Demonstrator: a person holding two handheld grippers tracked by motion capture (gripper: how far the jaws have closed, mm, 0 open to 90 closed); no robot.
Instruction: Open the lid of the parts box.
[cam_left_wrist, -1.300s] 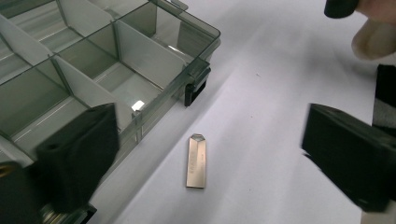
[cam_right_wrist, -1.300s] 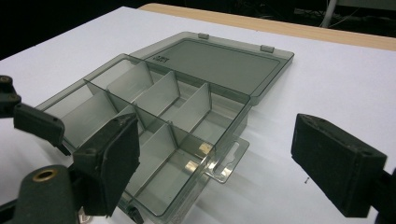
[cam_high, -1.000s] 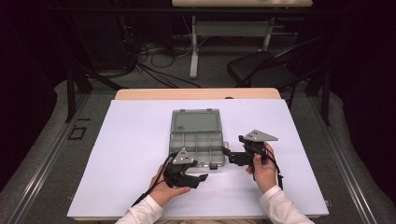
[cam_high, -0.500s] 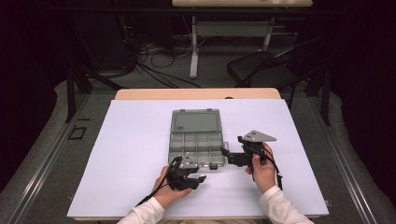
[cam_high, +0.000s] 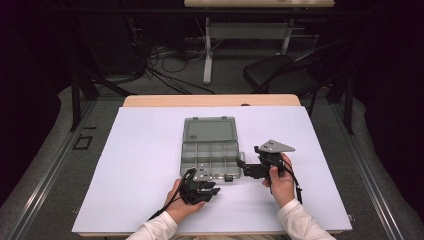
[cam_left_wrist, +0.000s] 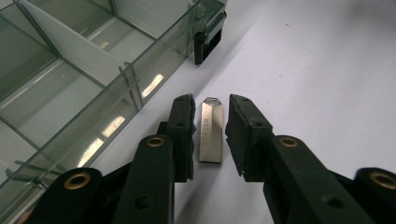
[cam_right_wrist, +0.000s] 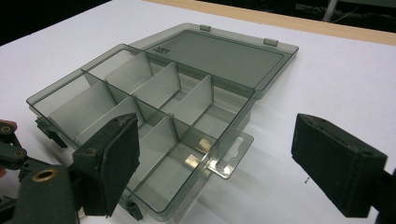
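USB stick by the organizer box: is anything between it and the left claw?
Nothing visible. The USB stick lies bare on the white table, between the left claw's jaws, which have just been closing; gaps remain on both sides. The organizer box sits beside it, clear.

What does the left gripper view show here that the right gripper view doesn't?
Left gripper view: a silver USB stick lying on the white table between the left gripper, whose jaws have just been closing and do not yet touch it; a black latch on the box wall.
Right gripper view: the open lid, the right gripper open wide.
Both: the clear compartment box, with no contents visible.
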